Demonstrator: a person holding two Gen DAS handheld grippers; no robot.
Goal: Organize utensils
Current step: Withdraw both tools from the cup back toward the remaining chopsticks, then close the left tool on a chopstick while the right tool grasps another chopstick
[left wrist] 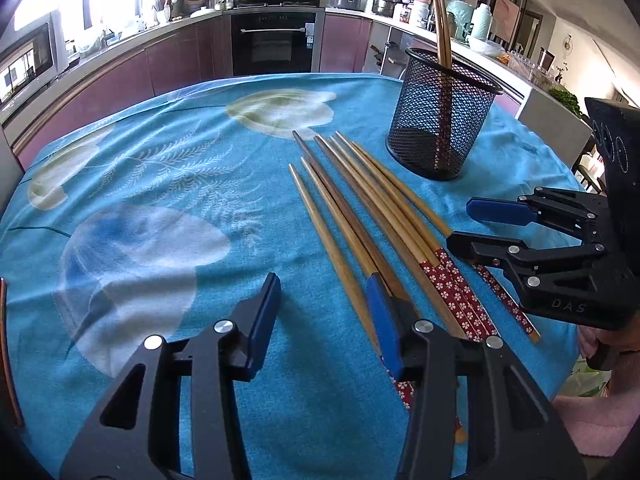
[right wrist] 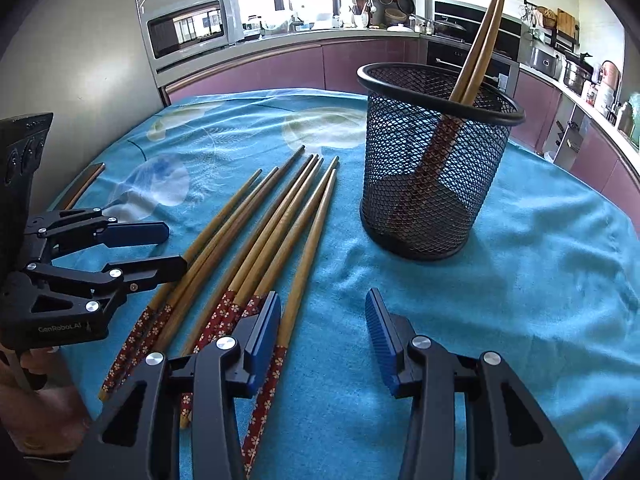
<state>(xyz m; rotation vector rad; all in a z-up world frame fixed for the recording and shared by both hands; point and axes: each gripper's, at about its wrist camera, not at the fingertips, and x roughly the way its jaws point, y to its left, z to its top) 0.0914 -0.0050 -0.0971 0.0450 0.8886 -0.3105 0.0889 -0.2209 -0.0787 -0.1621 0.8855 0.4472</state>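
Several wooden chopsticks (left wrist: 372,208) with red flowered handles lie side by side on the blue tablecloth; they also show in the right wrist view (right wrist: 272,224). A black mesh holder (left wrist: 440,120) stands upright beyond them with two chopsticks (left wrist: 442,28) in it, as in the right wrist view (right wrist: 432,160). My left gripper (left wrist: 324,320) is open and empty, low over the handle ends. My right gripper (right wrist: 324,332) is open and empty, its left finger over the handles; it shows open in the left wrist view (left wrist: 460,224).
The blue patterned tablecloth (left wrist: 160,184) covers a round table. Kitchen counters with an oven (left wrist: 276,40) and a microwave (right wrist: 188,28) run behind it. A thin wooden item (right wrist: 84,184) lies near the table's left edge.
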